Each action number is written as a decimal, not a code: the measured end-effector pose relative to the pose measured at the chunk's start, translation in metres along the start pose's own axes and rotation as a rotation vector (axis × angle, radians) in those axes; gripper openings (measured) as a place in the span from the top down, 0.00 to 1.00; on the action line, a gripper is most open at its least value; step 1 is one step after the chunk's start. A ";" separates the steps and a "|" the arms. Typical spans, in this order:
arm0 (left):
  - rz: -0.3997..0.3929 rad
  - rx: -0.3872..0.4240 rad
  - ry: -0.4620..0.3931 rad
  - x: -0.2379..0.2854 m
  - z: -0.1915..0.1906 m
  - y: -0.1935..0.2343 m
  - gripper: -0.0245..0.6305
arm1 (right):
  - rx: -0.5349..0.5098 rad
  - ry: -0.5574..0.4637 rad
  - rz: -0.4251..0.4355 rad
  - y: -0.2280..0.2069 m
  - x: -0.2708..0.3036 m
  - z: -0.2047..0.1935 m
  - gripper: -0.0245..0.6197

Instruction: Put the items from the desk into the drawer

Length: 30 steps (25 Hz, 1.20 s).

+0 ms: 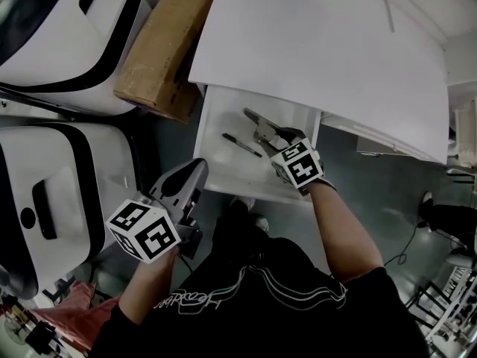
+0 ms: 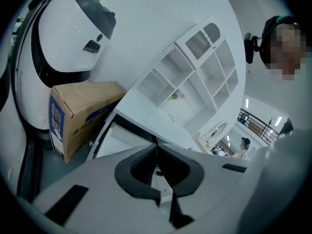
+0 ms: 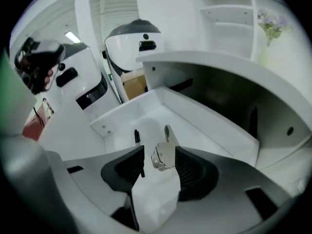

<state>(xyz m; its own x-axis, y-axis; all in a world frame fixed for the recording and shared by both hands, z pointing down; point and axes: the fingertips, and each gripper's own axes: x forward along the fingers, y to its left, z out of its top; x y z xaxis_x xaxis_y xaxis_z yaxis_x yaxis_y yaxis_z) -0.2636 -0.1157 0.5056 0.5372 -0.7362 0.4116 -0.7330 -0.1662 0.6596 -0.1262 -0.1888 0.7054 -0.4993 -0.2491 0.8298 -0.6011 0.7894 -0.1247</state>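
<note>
Two items noted inside the open white drawer [image 1: 231,174]: a metal stapler [image 1: 261,125] and a black pen [image 1: 241,145].

Stapler: found lying flat near the middle of the drawer floor, long handle toward the back edge.

Pen: found just beside the stapler on the side of the drawer's left wall, not touching it, roughly parallel to it.

Drawer: logged pulled out from under the front edge of a white desk [image 1: 313,58].

Right gripper [image 3: 158,152]: recorded reaching down into the drawer over its front right corner, jaws spread wide. Saw the stapler's body lying between the two dark pads [image 3: 189,165], close against the right-hand one and clear of the other, so not pinched. Saw the pen's near end by the left-hand jaw, outside the gap. Marker cube [image 1: 298,166] placed above the drawer's front edge.

Left gripper [image 2: 156,147]: recorded outside the drawer, off its front left corner, jaws pressed together at the tips with nothing between them. Pointed toward the desk and the drawer's left wall. Marker cube [image 1: 143,230] held nearer the person.

Also listed:
- a brown cardboard box [image 1: 168,43] against the desk's left edge
- large white machines with black trim [image 1: 59,28] beyond the box
- a white shelf unit [image 2: 195,77] behind the desk, seen only in the left gripper view
- the person's black top [image 1: 261,304] at the bottom of the head view
</note>
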 end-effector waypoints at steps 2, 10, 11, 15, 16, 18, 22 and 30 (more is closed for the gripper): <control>-0.012 0.009 -0.004 -0.003 -0.002 -0.009 0.93 | 0.059 -0.081 0.016 -0.001 -0.031 0.012 0.67; -0.080 0.098 -0.039 -0.033 -0.021 -0.099 0.93 | 0.102 -0.484 0.061 0.040 -0.223 0.058 0.72; -0.092 0.112 -0.050 -0.039 -0.023 -0.116 0.93 | 0.083 -0.526 0.068 0.050 -0.251 0.061 0.74; -0.151 0.183 -0.075 -0.064 -0.037 -0.189 0.93 | 0.037 -0.690 0.124 0.099 -0.355 0.055 0.78; -0.165 0.202 -0.078 -0.071 -0.043 -0.207 0.93 | 0.036 -0.728 0.138 0.111 -0.378 0.048 0.78; -0.195 0.237 -0.090 -0.086 -0.055 -0.244 0.93 | 0.043 -0.793 0.155 0.130 -0.421 0.030 0.80; -0.253 0.309 -0.136 -0.119 -0.073 -0.308 0.93 | 0.075 -0.893 0.197 0.156 -0.485 -0.006 0.87; -0.308 0.418 -0.182 -0.170 -0.108 -0.388 0.93 | 0.135 -0.958 0.279 0.198 -0.543 -0.049 0.89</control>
<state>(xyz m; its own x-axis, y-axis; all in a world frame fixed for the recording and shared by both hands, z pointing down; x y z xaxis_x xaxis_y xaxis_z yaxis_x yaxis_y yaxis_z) -0.0256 0.1447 0.2476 0.6997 -0.7075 0.0991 -0.6763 -0.6113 0.4111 0.0563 0.1301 0.2572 -0.8887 -0.4582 -0.0177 -0.4223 0.8330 -0.3574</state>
